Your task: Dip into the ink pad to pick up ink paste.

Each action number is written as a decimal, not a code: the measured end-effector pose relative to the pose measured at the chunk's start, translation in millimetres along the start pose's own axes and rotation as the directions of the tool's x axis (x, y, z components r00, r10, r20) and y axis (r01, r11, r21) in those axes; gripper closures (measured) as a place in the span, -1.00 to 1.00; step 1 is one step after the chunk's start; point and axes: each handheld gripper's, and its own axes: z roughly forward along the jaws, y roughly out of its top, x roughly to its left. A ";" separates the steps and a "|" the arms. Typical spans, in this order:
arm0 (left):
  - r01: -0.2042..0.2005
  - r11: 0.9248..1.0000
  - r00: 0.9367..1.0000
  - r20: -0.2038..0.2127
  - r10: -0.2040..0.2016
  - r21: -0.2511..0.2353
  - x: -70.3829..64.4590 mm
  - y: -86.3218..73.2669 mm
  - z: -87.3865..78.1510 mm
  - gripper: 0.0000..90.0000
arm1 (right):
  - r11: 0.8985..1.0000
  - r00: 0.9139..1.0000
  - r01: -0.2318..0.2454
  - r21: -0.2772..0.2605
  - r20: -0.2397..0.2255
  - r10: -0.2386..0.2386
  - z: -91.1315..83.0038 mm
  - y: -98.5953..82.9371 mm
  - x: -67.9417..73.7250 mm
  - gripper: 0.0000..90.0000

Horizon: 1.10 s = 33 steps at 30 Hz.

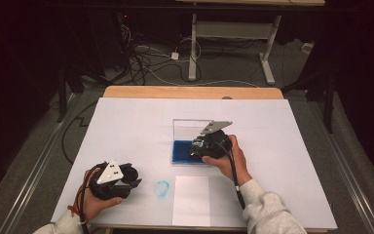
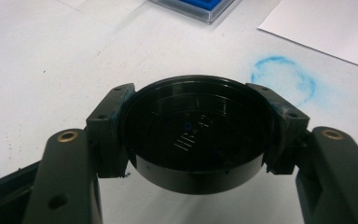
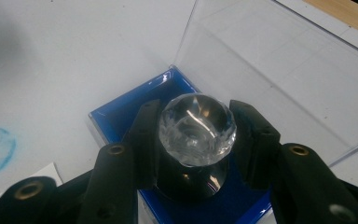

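My right gripper (image 3: 196,135) is clamped on a faceted crystal-topped stamp (image 3: 197,128), pressed onto the blue ink pad (image 3: 121,116) in its clear hinged case (image 3: 279,74). Left of that case, near the blue ring print (image 2: 283,79), my left gripper (image 2: 196,135) grips the stamp's round black cap (image 2: 196,133).

We saw a stamp with a faceted clear knob (image 3: 197,128) and black body standing upright on the blue ink pad (image 3: 121,114), inside a clear case (image 1: 190,127) whose lid stood open at mid-table. Its round black cap (image 2: 196,133) sat open side up above the white table, near a smudged blue ring print (image 2: 283,80).
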 end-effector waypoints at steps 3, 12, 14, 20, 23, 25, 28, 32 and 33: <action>-0.007 1.000 1.000 0.003 0.007 0.005 -0.6 0.0 0.5 -0.20 | 1.000 1.000 0.003 -0.001 0.002 -0.003 0.1 -0.4 1.0 0.27; -0.005 1.000 1.000 0.005 0.005 0.001 -0.5 0.1 0.3 -0.20 | 1.000 1.000 0.013 -0.002 0.007 -0.013 0.0 -1.2 1.5 0.27; -0.005 1.000 1.000 0.005 0.005 0.001 -0.5 0.0 0.3 -0.20 | 1.000 1.000 0.018 -0.001 0.007 -0.018 0.1 -0.9 1.9 0.26; -0.009 1.000 1.000 0.000 0.009 0.001 -0.9 0.5 -0.7 -0.20 | 1.000 1.000 0.017 -0.003 0.005 -0.017 -0.1 -1.2 1.7 0.27; -0.013 1.000 1.000 -0.001 0.013 -0.001 -1.9 1.0 -1.3 -0.20 | 1.000 1.000 0.009 -0.003 0.001 -0.009 -0.4 -1.7 1.0 0.27; -0.014 1.000 1.000 -0.003 0.014 -0.001 -2.2 1.0 -1.2 -0.20 | 1.000 1.000 0.004 -0.003 -0.001 -0.004 -0.5 -1.8 0.9 0.26; -0.017 1.000 1.000 -0.003 0.017 0.000 -2.7 1.2 -1.3 -0.20 | 1.000 1.000 0.003 -0.002 0.001 -0.003 -0.5 -1.7 1.1 0.27; -0.014 1.000 1.000 -0.005 0.014 -0.003 -2.7 1.1 -1.8 -0.20 | 1.000 1.000 0.007 0.000 0.006 -0.007 -0.6 -1.2 1.5 0.26; -0.013 1.000 1.000 -0.006 0.013 -0.004 -2.8 1.2 -1.8 -0.20 | 1.000 1.000 0.002 -0.002 0.008 -0.002 -0.6 -1.2 1.8 0.26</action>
